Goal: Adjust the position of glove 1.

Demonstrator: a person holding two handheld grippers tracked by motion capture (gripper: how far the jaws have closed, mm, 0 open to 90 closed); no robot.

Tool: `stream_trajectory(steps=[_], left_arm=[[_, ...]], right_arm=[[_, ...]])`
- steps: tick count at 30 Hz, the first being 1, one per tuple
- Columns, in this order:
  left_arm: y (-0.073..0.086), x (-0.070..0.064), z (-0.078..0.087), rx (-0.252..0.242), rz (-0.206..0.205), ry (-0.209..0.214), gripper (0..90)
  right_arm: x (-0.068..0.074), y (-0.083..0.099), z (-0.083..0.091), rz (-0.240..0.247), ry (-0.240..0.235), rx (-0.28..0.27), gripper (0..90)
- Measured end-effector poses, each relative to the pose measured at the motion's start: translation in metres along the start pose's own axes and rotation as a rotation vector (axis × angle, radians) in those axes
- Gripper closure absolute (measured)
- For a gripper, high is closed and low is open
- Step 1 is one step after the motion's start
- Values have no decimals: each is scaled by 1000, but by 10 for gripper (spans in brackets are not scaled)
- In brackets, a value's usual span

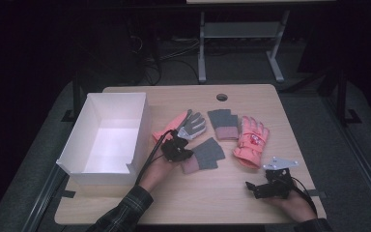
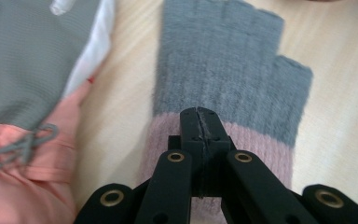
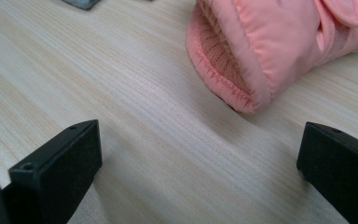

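Nearest the person, the right gripper (image 1: 252,187) rests on the worktop (image 1: 212,193) with jaws wide apart and nothing between them, the pink padded glove (image 1: 251,140) just beyond. The left gripper (image 2: 200,122) is pinched closed on the pink cuff of the grey fingerless glove (image 1: 204,155). Farther left stands the white box (image 1: 107,137).

My left gripper (image 1: 178,148) reaches forward from my plaid-sleeved forearm with its jaws pressed tight together, while my right gripper (image 1: 265,187) sits low near my side, pointing left, jaws spread wide apart.
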State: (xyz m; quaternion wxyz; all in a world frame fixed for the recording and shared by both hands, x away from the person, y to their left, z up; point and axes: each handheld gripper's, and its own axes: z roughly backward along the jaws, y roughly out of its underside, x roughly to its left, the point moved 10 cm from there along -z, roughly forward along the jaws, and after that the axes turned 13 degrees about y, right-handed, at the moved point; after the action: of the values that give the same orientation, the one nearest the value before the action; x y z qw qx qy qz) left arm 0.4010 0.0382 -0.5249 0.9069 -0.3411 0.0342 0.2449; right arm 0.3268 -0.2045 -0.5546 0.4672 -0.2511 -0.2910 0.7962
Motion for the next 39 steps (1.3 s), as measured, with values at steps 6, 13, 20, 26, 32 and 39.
stream_trajectory(steps=[6,13,20,26,32,39], left_arm=[[7,-16,0,13,-3,41,897],[3,-25,4,-17,-25,48,896],[-12,-25,-7,-44,-55,34,746],[-9,-24,-27,-4,-67,44,716],[-10,-24,-29,-17,-69,47,863],[-13,-42,-23,-27,-68,95,875]], right_arm=[[0,0,0,0,0,1,0],[0,0,0,0,0,0,0],[0,0,0,1,1,0,0],[0,0,0,3,2,-2,0],[0,0,0,4,1,-3,0],[0,-1,0,5,0,-3,0]])
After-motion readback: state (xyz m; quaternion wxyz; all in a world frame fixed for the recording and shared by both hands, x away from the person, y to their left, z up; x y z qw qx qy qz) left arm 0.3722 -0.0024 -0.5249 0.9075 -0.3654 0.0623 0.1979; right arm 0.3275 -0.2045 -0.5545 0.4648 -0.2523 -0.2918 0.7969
